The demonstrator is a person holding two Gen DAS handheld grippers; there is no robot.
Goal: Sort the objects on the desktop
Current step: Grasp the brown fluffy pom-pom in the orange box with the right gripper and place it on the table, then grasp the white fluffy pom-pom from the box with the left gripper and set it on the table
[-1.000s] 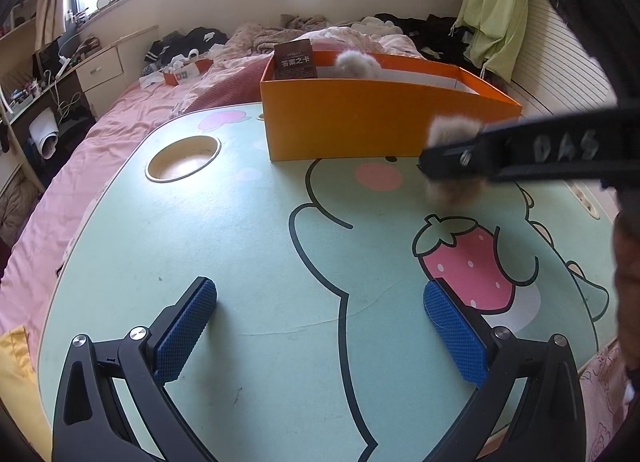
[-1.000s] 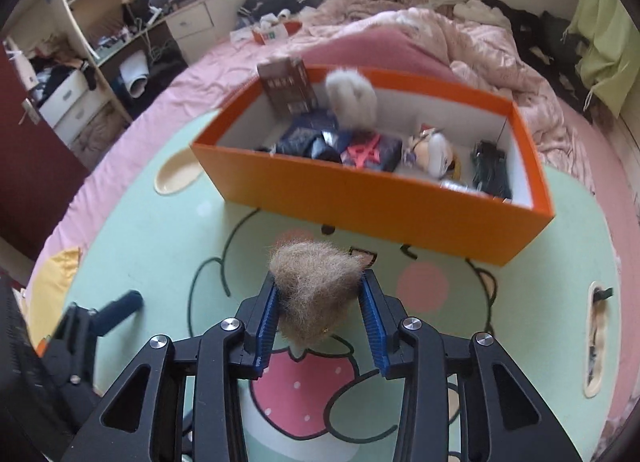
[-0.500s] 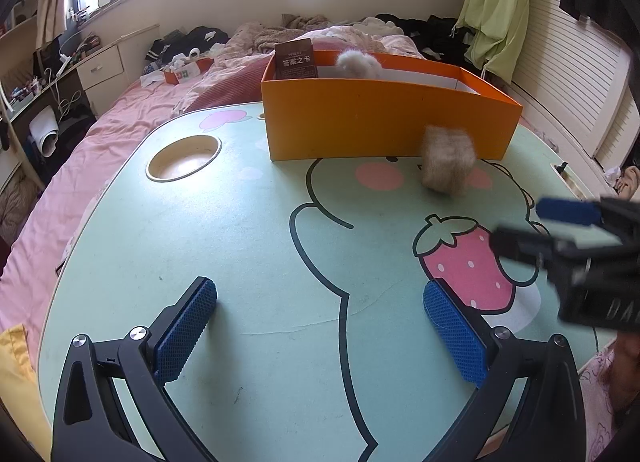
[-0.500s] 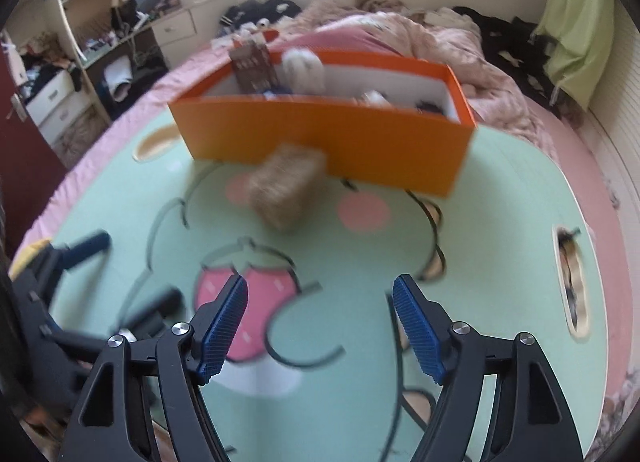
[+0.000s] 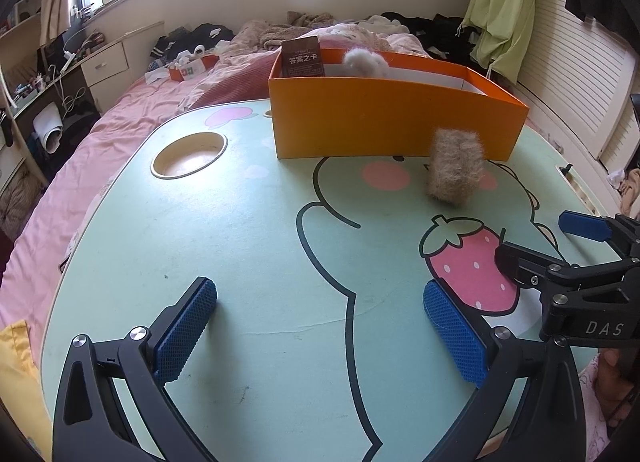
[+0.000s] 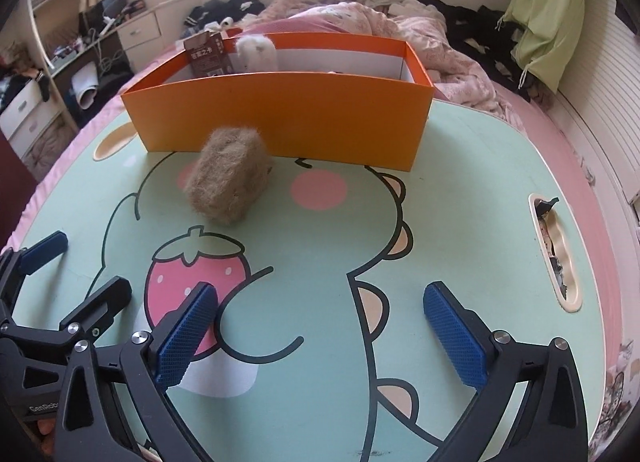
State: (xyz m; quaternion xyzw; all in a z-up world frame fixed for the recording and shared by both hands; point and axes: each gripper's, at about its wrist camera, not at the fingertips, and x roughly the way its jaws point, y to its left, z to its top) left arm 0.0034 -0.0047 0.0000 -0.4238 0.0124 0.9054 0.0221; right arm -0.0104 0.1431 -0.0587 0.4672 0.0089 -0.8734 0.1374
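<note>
A brown fuzzy block point(image 5: 455, 166) point(image 6: 229, 176) lies on the green cartoon table point(image 5: 248, 230) just in front of the orange box point(image 5: 392, 122) point(image 6: 288, 110). The box holds a brown card box point(image 5: 301, 57) point(image 6: 206, 54) and a white fluffy toy point(image 5: 362, 62) point(image 6: 256, 50). My left gripper point(image 5: 320, 326) is open and empty over the near table. My right gripper point(image 6: 320, 336) is open and empty, well back from the block; it also shows in the left wrist view point(image 5: 560, 254).
A round cup recess point(image 5: 188, 154) sits at the table's left. An oblong slot point(image 6: 554, 250) with small bits sits at the right edge. A pink bed with clothes lies behind the box. My left gripper shows in the right wrist view point(image 6: 76, 274).
My right gripper let go of the brown fuzzy block, opened and pulled back toward the near right edge. The block now rests on the table. The left gripper has not moved.
</note>
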